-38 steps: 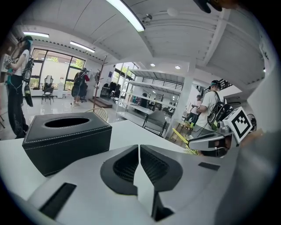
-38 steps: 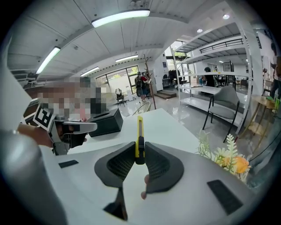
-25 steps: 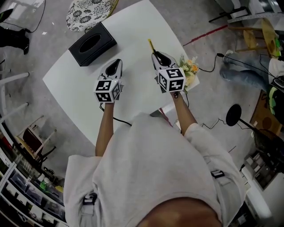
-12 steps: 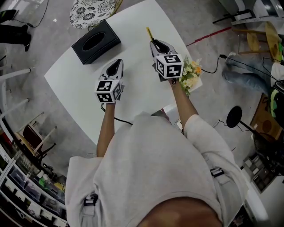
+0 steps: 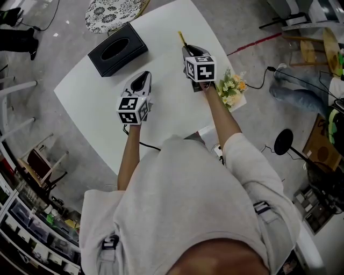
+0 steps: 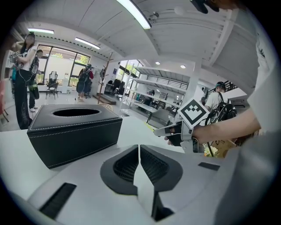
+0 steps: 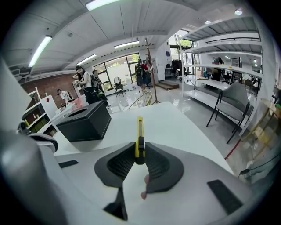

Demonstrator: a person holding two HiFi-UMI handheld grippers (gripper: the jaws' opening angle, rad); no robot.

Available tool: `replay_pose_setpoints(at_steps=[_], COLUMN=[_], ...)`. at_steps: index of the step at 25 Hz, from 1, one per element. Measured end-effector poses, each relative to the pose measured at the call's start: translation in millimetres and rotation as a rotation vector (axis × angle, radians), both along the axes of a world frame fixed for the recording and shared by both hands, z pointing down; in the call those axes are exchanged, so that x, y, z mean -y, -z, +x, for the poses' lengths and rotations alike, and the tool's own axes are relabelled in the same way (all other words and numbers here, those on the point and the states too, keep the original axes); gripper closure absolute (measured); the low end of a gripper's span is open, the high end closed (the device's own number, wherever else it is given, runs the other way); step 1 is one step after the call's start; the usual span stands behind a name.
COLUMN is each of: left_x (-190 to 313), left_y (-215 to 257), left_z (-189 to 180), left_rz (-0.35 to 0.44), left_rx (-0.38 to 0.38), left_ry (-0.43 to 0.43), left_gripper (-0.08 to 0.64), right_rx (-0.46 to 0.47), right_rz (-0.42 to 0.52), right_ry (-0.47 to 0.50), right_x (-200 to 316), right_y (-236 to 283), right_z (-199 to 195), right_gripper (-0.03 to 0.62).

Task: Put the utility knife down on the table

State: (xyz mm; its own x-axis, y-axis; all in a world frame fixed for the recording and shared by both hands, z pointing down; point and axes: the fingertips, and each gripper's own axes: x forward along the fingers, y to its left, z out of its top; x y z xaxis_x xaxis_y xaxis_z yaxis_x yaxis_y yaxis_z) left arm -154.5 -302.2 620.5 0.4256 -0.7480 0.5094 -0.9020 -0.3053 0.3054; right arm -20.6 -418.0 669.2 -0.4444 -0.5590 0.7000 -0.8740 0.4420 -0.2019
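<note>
A yellow utility knife [image 7: 139,135] with a black slider sticks forward out of my right gripper [image 7: 139,154], whose jaws are shut on its rear end. In the head view the knife [image 5: 182,39] points toward the far side of the white table [image 5: 161,107], just above its surface, ahead of the right gripper [image 5: 188,52]. My left gripper [image 5: 142,81] hovers over the table's middle, left of the right one. Its jaws [image 6: 139,159] are shut with nothing between them.
A black tissue box [image 5: 117,50] stands at the table's far left, also the tissue box [image 6: 74,132] ahead-left of the left gripper. A bunch of flowers [image 5: 231,88] lies at the table's right edge. A patterned stool [image 5: 110,11] stands beyond the table. People stand far off in the room.
My right gripper has moved away from the person toward the far edge of the table and lower, carrying the knife. The left gripper has stayed put.
</note>
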Motion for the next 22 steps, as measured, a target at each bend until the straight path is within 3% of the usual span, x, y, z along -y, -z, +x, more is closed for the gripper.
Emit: replay_pose_setpoints(at_steps=[11,17,22], left_x=[-5,-5,-6], left_y=[-1,-1,0], left_z=[-1,-2,-2], left_rz=[-0.005,-0.005,-0.003], left_rx=[0.005,0.004,0.007], left_ry=[0.001,0.000,-0.004], left_gripper=[0.531,0.531,0.531], right_rx=[-0.121,-0.169,-0.154], right_rz=[-0.121,-0.124,-0.126], right_ry=[-0.002,0.017,0.031], right_x=[-10,-12,-10], right_y=[-36,-41,-45], right_z=[8,6,4], right_gripper=[0.509,0.509,0.508])
